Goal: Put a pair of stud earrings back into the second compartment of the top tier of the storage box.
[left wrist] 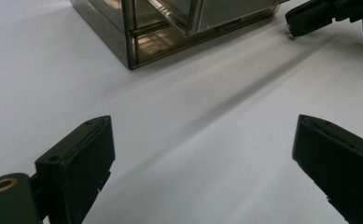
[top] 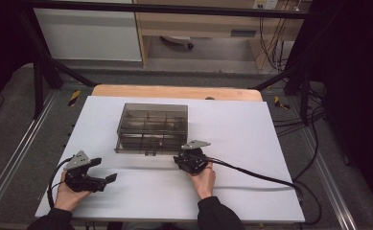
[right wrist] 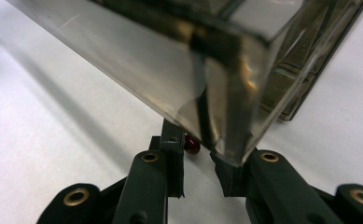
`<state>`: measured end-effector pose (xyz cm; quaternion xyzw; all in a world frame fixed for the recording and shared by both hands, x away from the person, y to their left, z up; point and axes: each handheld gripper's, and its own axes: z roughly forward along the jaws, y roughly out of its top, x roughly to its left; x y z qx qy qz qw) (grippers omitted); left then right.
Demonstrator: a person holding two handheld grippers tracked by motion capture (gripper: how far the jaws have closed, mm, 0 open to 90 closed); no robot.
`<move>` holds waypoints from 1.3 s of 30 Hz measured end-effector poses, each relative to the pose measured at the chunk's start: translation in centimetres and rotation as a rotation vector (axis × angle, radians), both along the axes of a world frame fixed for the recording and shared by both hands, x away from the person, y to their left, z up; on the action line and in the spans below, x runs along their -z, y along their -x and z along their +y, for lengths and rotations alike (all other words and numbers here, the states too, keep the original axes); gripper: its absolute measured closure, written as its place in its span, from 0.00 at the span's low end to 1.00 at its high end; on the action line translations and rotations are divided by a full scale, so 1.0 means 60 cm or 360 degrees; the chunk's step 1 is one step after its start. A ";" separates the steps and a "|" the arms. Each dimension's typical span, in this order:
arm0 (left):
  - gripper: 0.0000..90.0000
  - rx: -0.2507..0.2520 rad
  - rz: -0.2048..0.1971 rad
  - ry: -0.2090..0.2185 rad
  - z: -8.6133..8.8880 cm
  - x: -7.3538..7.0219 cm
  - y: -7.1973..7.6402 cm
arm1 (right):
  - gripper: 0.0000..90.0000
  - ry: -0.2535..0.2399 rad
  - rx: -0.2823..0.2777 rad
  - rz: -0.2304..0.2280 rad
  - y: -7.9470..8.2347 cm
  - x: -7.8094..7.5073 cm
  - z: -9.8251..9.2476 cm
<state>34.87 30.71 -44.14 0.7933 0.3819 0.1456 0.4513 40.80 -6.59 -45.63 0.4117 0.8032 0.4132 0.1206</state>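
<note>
White table (top: 251, 143), left tool (top: 108, 178) wide, right tool (top: 186, 160) narrowed at smoky drawer box (top: 151, 127)

Left hand (top: 68, 194) held the left gripper (top: 108, 171) low at the near left, its nose turned toward the right, jaws spread wide. Right hand (top: 203, 178) held the right gripper (top: 180, 158) near centre, pointing away from the person, jaws drawn close with a narrow gap between them. Dark sleeves (top: 220, 214) entered from the near edge. Cable (top: 256, 173) trailed off rightward from right gripper.
</note>
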 end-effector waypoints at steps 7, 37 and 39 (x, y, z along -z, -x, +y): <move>0.06 -0.0001 0.0000 0.0002 0.000 0.000 0.000 | 0.83 0.0028 -0.0033 -0.0003 0.007 -0.003 -0.003; 0.06 0.0001 0.0000 -0.0004 -0.002 0.000 0.000 | 0.83 -0.0097 -0.0162 -0.0050 0.084 -0.058 -0.027; 0.06 0.0001 0.0001 -0.0004 -0.002 0.000 0.000 | 0.83 -0.0118 -0.0171 -0.0051 0.089 -0.064 -0.029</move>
